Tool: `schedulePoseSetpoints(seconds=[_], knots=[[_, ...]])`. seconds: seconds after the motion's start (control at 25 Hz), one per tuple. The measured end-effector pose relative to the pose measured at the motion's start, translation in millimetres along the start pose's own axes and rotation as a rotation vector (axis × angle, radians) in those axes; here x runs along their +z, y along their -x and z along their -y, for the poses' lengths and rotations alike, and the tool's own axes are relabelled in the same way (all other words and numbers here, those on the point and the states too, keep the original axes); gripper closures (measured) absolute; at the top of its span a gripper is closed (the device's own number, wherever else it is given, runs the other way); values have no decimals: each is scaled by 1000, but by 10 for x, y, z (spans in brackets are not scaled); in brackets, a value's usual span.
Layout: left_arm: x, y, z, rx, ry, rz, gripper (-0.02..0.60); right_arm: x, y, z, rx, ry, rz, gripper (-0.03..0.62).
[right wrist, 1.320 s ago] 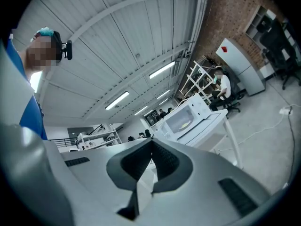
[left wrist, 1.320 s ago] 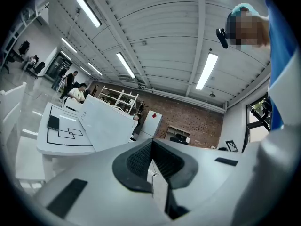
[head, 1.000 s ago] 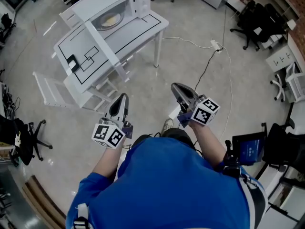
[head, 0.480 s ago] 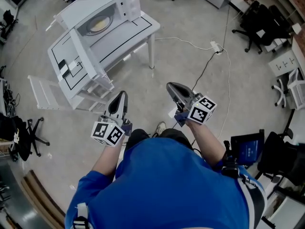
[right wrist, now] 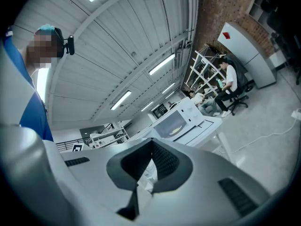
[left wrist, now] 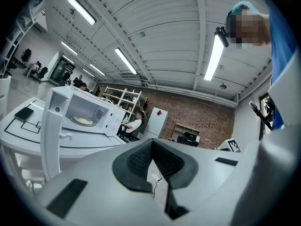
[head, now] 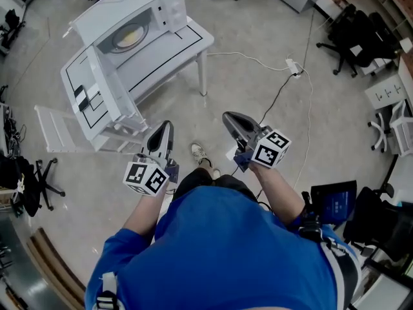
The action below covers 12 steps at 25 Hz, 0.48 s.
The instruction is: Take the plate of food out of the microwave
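White microwave, plate of food inside, stands far left on the worktop, beyond my reach. So my left hand-held gripper and right hand-held gripper point level, jaws together, empty.

You've got a white rectangular table with black outlines, a white slatted chair just beside it, a white power strip on the grey floor and black office chairs far right.
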State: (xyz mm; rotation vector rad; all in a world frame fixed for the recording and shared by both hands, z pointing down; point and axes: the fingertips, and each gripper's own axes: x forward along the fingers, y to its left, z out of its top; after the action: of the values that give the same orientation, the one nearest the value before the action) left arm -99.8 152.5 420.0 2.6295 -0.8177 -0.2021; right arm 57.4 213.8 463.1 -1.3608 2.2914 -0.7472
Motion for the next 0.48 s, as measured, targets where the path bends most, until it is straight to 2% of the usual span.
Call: schedulePoseSetpoints(seconds=[0.48], knots=[[168,-915,-412,14,22,22,572,465,-604,610,16,16,-40,599]])
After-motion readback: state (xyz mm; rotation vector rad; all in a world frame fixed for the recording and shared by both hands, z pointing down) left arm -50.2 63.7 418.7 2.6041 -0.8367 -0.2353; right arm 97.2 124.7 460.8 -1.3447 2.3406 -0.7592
